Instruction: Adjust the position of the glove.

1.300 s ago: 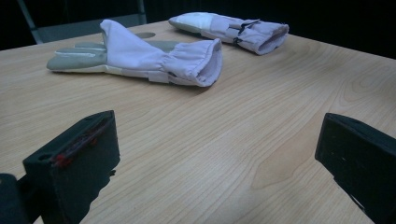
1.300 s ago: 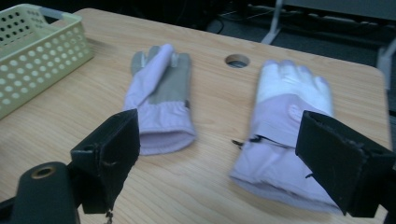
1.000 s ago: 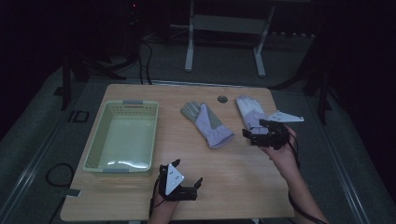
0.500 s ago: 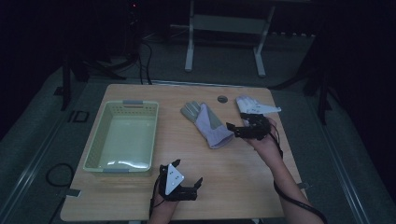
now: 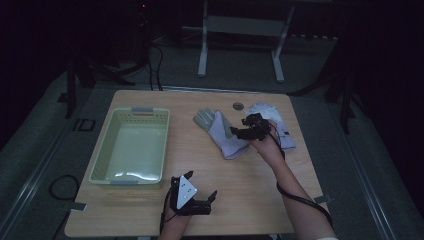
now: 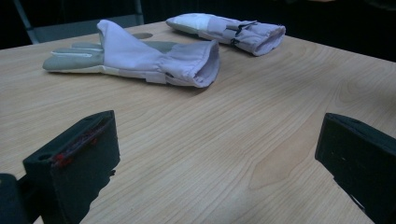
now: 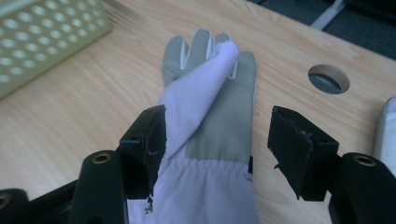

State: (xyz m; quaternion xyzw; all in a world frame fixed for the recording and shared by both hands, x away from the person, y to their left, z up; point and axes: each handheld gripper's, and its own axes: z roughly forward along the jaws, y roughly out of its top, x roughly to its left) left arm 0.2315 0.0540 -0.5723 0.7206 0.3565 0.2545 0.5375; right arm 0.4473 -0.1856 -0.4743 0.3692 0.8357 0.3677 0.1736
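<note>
Right gripper (image 5: 237,133) moved from the counter's (image 5: 250,200) right edge over the middle glove (image 5: 222,134), jaws closing, not yet pinching. Left gripper (image 5: 202,192) spread near the front edge.

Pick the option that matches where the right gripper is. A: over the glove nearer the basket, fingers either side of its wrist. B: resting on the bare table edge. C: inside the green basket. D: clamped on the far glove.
A: in the right gripper view the right gripper has its fingers standing apart either side of the near glove, not yet pressing it.
</note>
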